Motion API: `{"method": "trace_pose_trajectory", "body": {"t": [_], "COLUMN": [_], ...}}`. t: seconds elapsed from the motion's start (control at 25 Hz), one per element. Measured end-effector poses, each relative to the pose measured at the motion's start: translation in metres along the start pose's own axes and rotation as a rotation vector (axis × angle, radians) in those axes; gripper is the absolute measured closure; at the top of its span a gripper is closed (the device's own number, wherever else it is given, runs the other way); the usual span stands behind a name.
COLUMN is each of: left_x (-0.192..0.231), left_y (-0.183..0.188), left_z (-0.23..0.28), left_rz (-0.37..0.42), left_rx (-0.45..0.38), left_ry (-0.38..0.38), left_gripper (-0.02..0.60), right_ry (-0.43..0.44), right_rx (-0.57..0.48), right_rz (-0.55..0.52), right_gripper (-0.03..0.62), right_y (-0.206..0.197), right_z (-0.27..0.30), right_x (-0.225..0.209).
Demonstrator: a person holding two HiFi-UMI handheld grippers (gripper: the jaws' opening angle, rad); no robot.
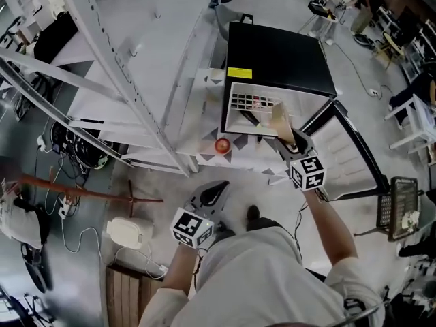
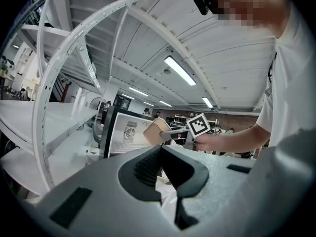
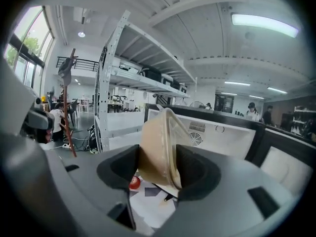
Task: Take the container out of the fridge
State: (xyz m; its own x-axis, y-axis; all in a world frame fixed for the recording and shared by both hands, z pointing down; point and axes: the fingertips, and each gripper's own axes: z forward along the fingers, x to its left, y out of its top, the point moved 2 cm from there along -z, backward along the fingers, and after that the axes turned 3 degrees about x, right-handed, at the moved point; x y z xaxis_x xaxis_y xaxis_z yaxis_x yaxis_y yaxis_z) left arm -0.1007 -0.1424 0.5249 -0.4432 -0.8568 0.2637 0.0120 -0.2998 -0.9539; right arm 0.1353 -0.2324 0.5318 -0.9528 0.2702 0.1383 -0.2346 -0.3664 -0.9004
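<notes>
Sideways on its edge, the tan translucent plastic container (image 3: 159, 142) is pinched between the right gripper's (image 3: 160, 166) jaws. One jaw presses on its base and the other on its lidded face. Its long axis rises out of the jaws and leans slightly left, with the rim toward the right-hand jaw.

The head view places it in the air at the open front of the small black fridge (image 1: 272, 53), whose door (image 1: 351, 148) stands wide. That view and the right gripper view also show a red round object (image 1: 221, 145) on the white surface beside the fridge.

The left gripper view alone shows the container from the side, pointing from the right gripper toward the fridge. The left gripper (image 2: 165, 169) has its jaws pressed together on nothing and sits low, near the person's body.
</notes>
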Motion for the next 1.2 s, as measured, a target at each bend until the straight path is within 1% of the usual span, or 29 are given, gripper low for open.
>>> {"method": "trace_pose_trajectory", "body": {"t": [0.16,0.4,0.6,0.8,1.2], "left_x": [0.000,-0.006,-0.021,-0.029,-0.034], "left_y": [0.003,0.011,0.024,0.034,0.041], "left_z": [0.007,0.021,0.029,0.035,0.046], "left_rz": [0.003,0.003,-0.036,-0.022,-0.017], "left_rx": [0.005,-0.004,-0.031,-0.037,-0.050], "left_ry": [-0.023,-0.033,-0.039,-0.021,0.017], "left_gripper": [0.577,0.577,0.577,0.577,0.577], "right_ry": [0.002,0.019,0.050,0.082,0.124], "right_rx": [-0.030,-0.087,-0.149,-0.213,-0.278], "right_rz": [0.057,0.150,0.224,0.280,0.347], "right_gripper": [0.352,0.352,0.352,0.352,0.352], "right_y": [0.001,0.008,0.013,0.019,0.013], "right_z": [-0.025,-0.059,-0.086,-0.111,-0.146], "right_x": [-0.002,-0.012,-0.021,-0.029,-0.032]}}
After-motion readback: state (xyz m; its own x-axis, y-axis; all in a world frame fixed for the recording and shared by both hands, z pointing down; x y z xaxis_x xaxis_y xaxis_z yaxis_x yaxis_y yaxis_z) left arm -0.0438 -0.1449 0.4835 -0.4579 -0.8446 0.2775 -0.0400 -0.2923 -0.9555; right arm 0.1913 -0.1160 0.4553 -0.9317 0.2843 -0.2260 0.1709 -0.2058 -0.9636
